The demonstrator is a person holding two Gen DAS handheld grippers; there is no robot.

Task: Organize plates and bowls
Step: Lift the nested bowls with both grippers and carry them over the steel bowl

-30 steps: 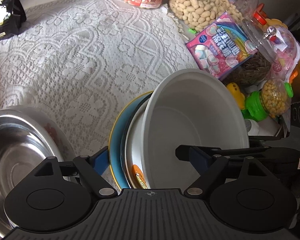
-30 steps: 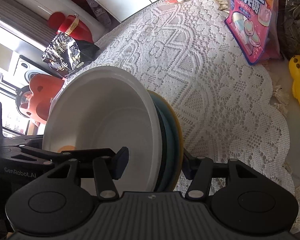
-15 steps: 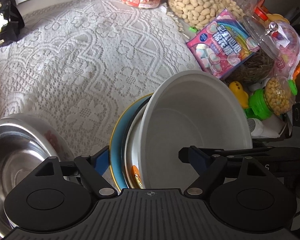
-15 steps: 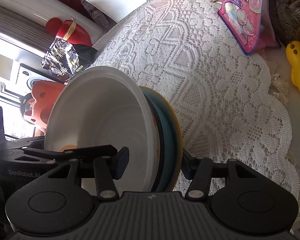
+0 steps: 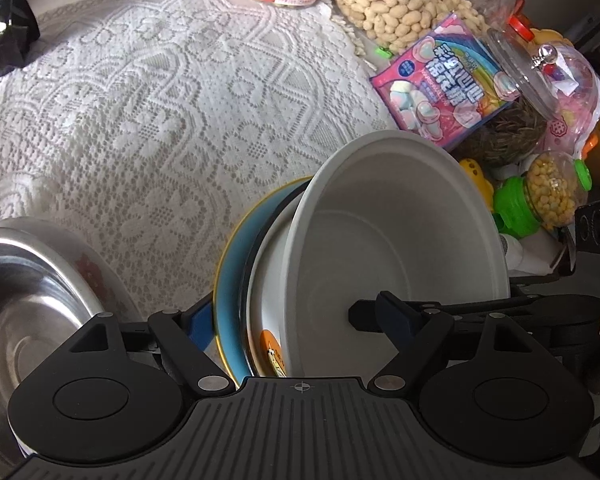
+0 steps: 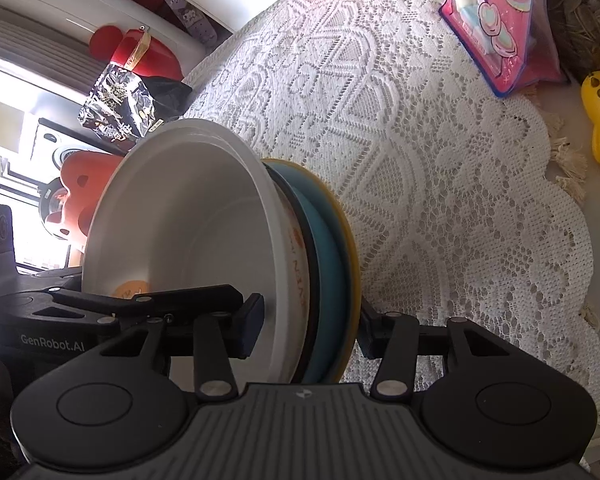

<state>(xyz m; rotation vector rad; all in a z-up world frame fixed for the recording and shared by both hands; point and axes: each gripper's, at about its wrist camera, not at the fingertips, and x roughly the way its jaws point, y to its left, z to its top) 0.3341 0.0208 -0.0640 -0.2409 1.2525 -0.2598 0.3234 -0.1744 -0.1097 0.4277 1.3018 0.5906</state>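
A white bowl [image 5: 396,232] nests in a printed white dish and a yellow-rimmed blue plate [image 5: 230,280], tilted on edge above the lace tablecloth [image 5: 160,112]. The left gripper [image 5: 280,320] and right gripper [image 6: 308,328], its jaws just closing, both clamp this stack.

Bright daylight, blown-out window glare, fisheye-warped edges.
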